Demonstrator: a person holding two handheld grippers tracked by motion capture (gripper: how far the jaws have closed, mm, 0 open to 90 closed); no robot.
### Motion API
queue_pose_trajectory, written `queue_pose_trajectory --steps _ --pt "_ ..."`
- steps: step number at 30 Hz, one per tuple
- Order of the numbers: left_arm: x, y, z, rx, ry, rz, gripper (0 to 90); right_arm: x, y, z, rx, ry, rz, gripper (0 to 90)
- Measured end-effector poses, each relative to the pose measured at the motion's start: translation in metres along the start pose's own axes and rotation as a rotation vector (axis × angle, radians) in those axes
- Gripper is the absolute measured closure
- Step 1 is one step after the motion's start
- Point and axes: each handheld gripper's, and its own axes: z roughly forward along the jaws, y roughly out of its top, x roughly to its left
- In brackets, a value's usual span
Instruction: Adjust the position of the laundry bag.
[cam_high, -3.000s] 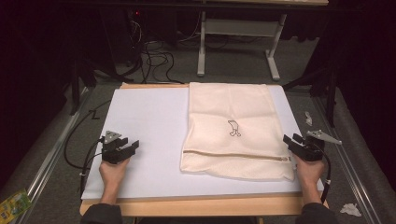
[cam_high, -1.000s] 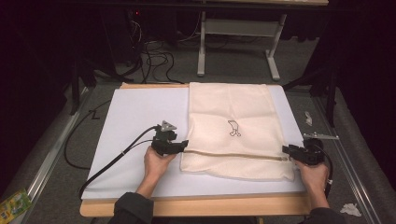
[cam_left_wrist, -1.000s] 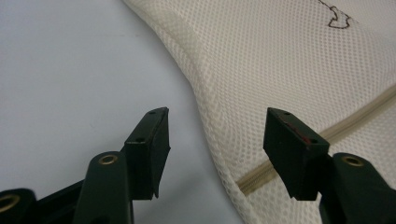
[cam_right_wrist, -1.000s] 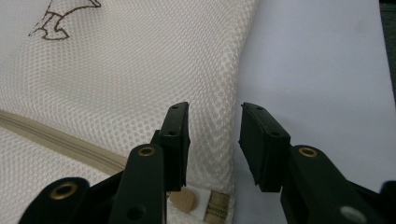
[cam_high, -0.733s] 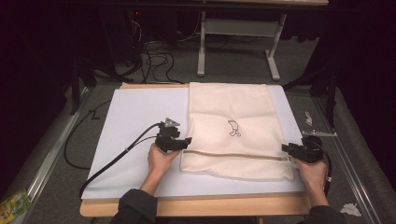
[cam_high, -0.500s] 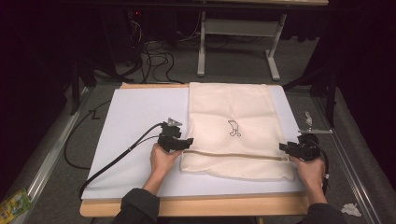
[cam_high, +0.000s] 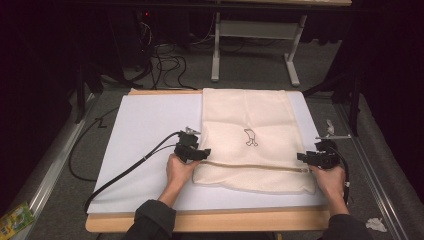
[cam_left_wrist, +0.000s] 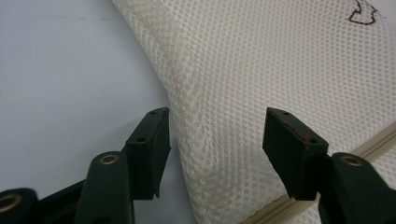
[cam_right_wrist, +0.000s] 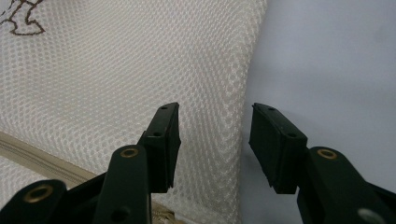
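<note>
Mesh bag (cam_high: 250, 145): left tongs (cam_high: 199, 154) spread, right tongs (cam_high: 306, 157) just opening, seemingly straddling its side edges.

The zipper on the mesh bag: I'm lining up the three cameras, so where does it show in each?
High view: the zipper crosses the mesh bag near its front edge, between both grippers.
Left gripper view: bottom right, behind the right-hand jaw.
Right gripper view: bottom left, behind the left-hand jaw.
Shared landmark: the brown emblem.
</note>
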Motion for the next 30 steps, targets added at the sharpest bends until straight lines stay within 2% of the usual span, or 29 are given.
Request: queue_pose_trajectory --steps 5,11,15,17,21,25,27,30 --pt "0.0 0.001 0.004 0.022 0.002 -0.004 42.6 0.0 0.002 0.004 0.018 0.005 0.001 56.7" --pt "0.001 0.002 0.007 0.026 0.004 -0.006 44.2 0.0 0.002 0.008 0.036 0.01 -0.001 60.4" --pt "0.0 0.003 0.008 0.033 0.015 0.014 48.2 0.002 0.002 0.01 0.05 -0.001 -0.022 65.9" --pt "0.0 0.003 0.008 0.036 0.03 0.029 51.9 0.001 0.003 0.01 0.059 0.013 -0.02 68.8" --pt "0.002 0.005 0.008 0.048 0.035 0.036 59.7 0.001 0.003 0.01 0.063 0.009 -0.043 75.2" --pt "0.0 0.007 0.009 0.065 0.018 0.046 69.0 0.003 0.004 0.011 0.068 0.016 -0.062 83.7" --pt "-0.002 0.008 0.01 0.07 0.008 0.056 80.1 0.005 0.004 0.012 0.07 0.01 -0.08 86.2" --pt "-0.001 0.01 0.01 0.076 0.003 0.06 84.8 0.005 0.005 0.011 0.066 0.016 -0.087 88.1"
